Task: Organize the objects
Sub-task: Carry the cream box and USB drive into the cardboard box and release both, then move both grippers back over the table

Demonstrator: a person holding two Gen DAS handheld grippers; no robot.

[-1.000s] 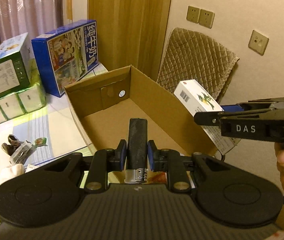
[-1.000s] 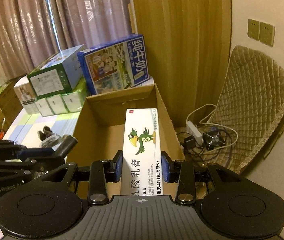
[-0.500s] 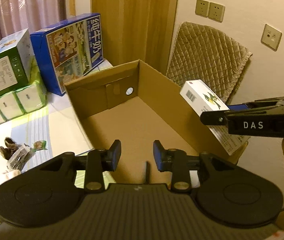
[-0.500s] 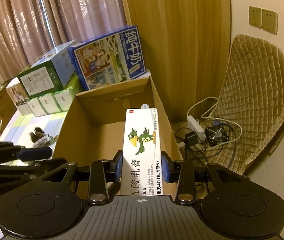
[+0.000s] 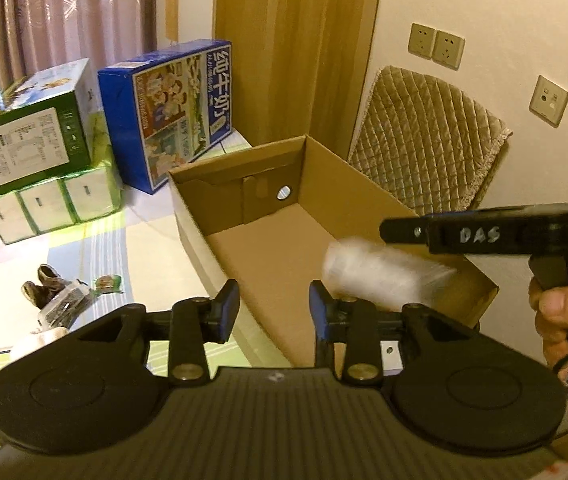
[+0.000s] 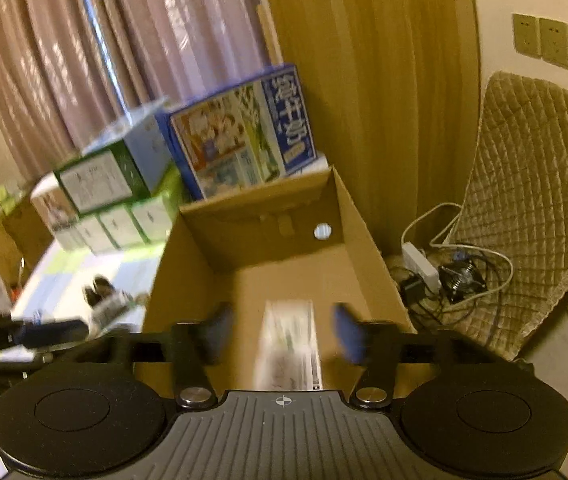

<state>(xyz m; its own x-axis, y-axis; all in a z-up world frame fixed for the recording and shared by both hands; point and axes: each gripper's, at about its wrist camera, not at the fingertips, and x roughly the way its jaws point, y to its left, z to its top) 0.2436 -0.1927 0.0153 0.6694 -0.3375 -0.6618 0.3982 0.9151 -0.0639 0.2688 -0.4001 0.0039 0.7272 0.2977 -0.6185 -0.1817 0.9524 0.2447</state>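
Observation:
An open cardboard box (image 5: 348,184) (image 6: 360,216) stands on the table. A white ointment carton (image 5: 380,276) (image 6: 290,344) shows as a blur inside the box, below and free of the right gripper's fingers. My right gripper (image 6: 281,330) is open over the box's near end; in the left wrist view it (image 5: 484,232) reaches in from the right, a hand on its handle. My left gripper (image 5: 275,312) is open at the box's near left wall with nothing between its fingers.
A blue milk carton box (image 5: 171,112), a green box (image 5: 31,136) on white tissue packs (image 5: 47,204) stand behind the cardboard box. Small items (image 5: 59,292) lie on the striped tablecloth. A quilted chair (image 6: 536,208) and cables (image 6: 444,272) are at the right.
The left gripper opened and let go of a dark cylindrical object, now out of sight. The right gripper has just opened and the white carton is dropping into the box.

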